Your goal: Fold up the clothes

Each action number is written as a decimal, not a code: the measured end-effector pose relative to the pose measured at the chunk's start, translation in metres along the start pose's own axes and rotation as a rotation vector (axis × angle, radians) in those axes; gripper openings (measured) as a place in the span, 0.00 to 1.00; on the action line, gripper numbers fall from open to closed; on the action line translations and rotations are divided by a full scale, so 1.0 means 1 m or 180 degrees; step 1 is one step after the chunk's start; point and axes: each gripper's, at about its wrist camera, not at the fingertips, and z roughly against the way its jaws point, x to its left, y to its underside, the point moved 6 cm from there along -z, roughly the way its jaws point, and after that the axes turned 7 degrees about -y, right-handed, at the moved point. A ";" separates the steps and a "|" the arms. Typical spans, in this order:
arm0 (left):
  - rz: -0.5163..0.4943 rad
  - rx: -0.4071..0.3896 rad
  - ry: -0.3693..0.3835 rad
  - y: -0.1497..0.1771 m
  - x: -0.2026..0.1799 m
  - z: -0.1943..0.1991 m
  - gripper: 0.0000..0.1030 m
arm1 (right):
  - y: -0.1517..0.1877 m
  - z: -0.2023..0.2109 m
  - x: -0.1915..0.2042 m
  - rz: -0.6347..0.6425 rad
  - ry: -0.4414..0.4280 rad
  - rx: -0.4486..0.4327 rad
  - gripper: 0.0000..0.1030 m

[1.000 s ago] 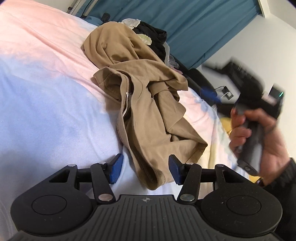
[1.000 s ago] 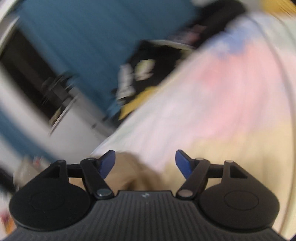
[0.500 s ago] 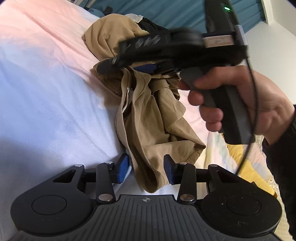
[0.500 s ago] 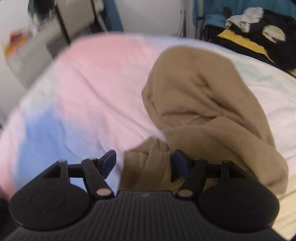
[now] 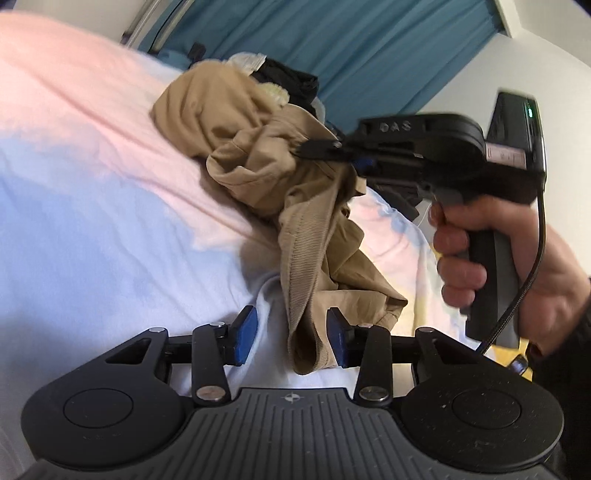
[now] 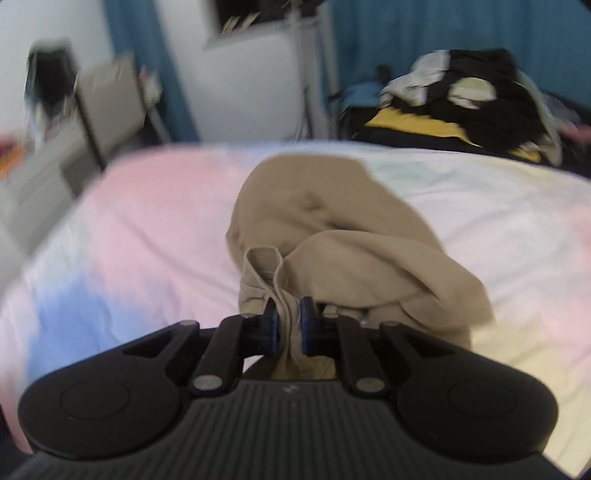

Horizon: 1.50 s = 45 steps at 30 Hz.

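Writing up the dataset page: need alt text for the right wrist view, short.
The right gripper is shut on a fold of a crumpled tan garment lying on a bed with a pink, white and blue sheet. Beyond the bed's far edge sit a pile of dark and yellow clothes, a blue curtain and blurred furniture.

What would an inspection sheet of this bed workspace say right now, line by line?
Surface: bed sheet, pastel pink, blue and yellow.
Job's things: tan garment, crumpled, unfolded.
Clutter: dark clothes pile at far edge.
Grippers: right gripper shut on a tan fold; left gripper open, ribbed hem between the pads.
Cables: black cable hangs from the right handle.
Surroundings: blue curtain, white wall.
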 end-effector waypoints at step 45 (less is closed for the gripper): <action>-0.0631 -0.2448 -0.0595 -0.202 -0.194 0.381 0.06 | -0.098 0.366 0.202 -0.0238 -0.1092 -0.2665 0.08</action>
